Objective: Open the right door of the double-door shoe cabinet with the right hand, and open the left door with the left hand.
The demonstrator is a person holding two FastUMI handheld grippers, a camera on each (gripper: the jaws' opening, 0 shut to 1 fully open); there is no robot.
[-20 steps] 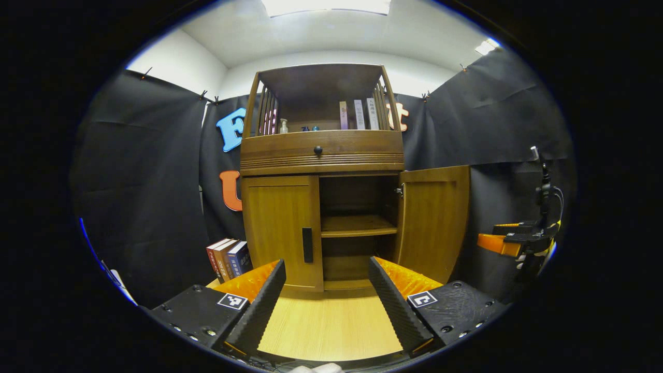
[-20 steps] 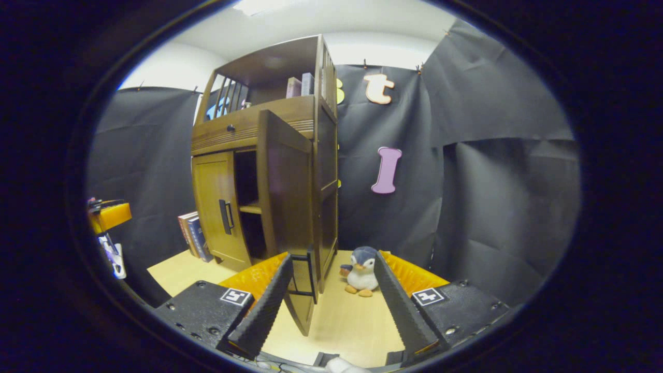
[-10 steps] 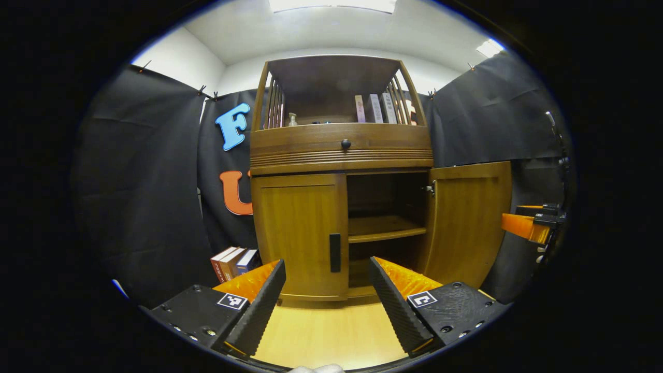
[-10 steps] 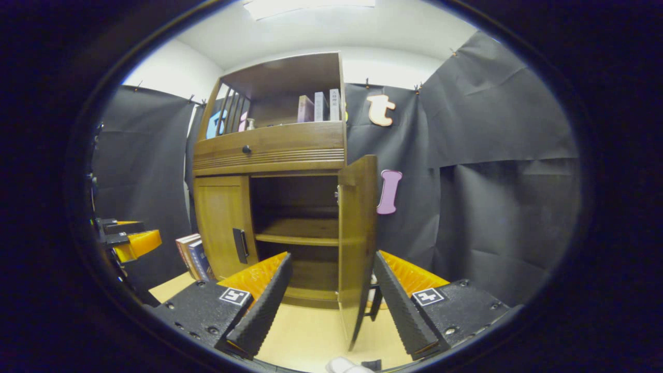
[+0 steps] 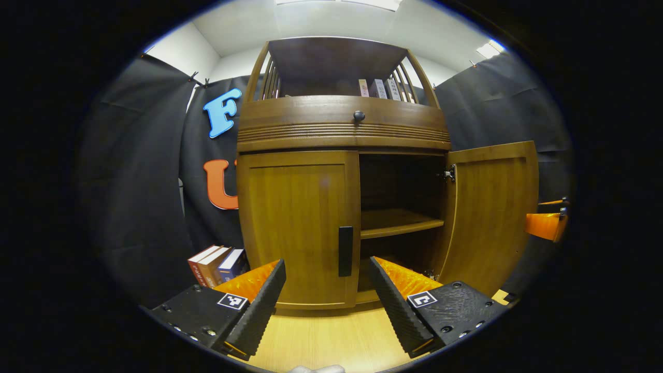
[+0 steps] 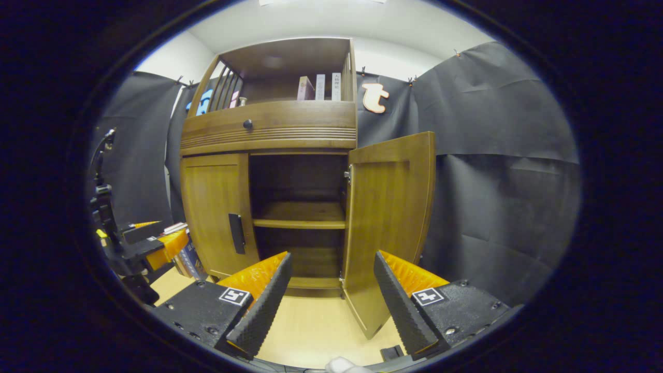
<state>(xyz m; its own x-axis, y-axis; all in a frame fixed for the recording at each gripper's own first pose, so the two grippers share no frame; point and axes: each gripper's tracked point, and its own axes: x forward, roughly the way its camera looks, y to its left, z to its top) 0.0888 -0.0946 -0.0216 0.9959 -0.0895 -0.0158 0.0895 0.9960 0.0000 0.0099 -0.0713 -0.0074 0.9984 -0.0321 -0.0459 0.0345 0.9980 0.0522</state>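
Observation:
The wooden shoe cabinet [image 5: 342,129] stands ahead with its right door [image 5: 489,212] swung wide and its left door [image 5: 298,228] shut. A dark vertical handle [image 5: 345,250] sits on the left door, just above and between the fingers of my left gripper [image 5: 327,300], which is open and short of it. In the right gripper view the right door [image 6: 388,217] hangs wide, the left door [image 6: 215,207] is shut, and my right gripper [image 6: 331,300] is open and holds nothing. The left gripper [image 6: 155,243] shows at the far left there, and the right gripper [image 5: 544,225] past the door in the left gripper view.
Inside the cabinet a bare shelf [image 5: 399,223] shows. Books [image 5: 215,264] stand on the light wooden floor [image 5: 331,336] left of the cabinet. More books [image 5: 380,88] sit on the top shelf above a drawer with a round knob [image 5: 358,116].
My left gripper has come closer to the cabinet, and the left door's handle now lies between its fingers' line. My right gripper has swung round off the right door, which stands wider.

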